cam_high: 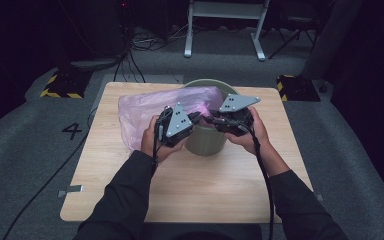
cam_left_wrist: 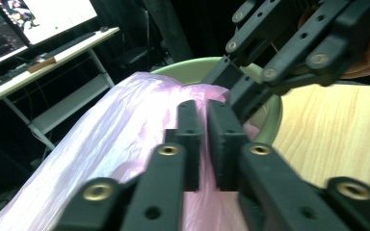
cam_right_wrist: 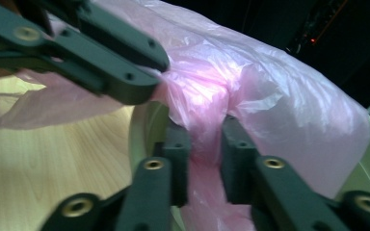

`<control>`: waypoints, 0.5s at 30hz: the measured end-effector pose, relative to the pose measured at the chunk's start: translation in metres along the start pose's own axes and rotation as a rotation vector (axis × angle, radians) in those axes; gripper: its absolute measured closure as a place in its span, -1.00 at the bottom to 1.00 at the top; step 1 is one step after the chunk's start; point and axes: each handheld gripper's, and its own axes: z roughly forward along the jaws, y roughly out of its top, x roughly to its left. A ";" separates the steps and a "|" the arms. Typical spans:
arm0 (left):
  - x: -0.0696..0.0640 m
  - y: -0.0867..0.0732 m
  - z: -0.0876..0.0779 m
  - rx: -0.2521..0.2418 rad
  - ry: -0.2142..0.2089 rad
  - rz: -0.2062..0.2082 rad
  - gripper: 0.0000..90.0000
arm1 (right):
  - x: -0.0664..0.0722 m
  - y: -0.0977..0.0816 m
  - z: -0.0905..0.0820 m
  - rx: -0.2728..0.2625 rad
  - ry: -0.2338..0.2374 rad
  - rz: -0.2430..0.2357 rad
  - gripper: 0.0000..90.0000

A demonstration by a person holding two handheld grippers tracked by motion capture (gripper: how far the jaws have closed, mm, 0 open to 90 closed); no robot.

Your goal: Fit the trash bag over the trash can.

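A pale green bin (cam_high: 205, 144) stands at the middle of the wooden table (cam_high: 190, 195). A thin pink plastic bag (cam_high: 140, 112) lies over its rim and spreads onto the table to the left. Both grippers meet above the bin's near rim. My left gripper (cam_high: 197, 117) comes from the left with its jaws almost together (cam_left_wrist: 204, 108), pinching the bag's film (cam_left_wrist: 120, 125). My right gripper (cam_high: 209, 119) faces it from the right. Its jaws (cam_right_wrist: 206, 130) are shut on a bunched fold of the bag (cam_right_wrist: 270, 96) just over the bin's rim (cam_right_wrist: 139, 130).
Grey carpet surrounds the table, with a painted 4 (cam_high: 72, 131) at the left and cables (cam_high: 130, 60) trailing behind. A white desk frame (cam_high: 225, 25) stands at the back. Yellow-black blocks (cam_high: 62, 85) sit near the far corners. A desk with monitors (cam_left_wrist: 38, 29) lies beyond the bag.
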 end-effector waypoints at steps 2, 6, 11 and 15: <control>0.000 0.001 -0.005 0.023 -0.013 -0.035 0.50 | -0.002 -0.003 0.000 0.001 -0.017 0.012 0.85; -0.004 0.003 -0.014 0.081 0.000 -0.042 -0.01 | -0.006 -0.005 -0.001 0.005 -0.030 0.034 0.85; -0.005 -0.011 -0.039 0.105 -0.029 -0.107 -0.28 | -0.013 -0.013 -0.003 0.011 -0.053 0.077 0.87; -0.010 -0.029 -0.052 0.110 -0.050 -0.164 -0.52 | -0.018 -0.019 -0.005 0.022 -0.065 0.109 0.88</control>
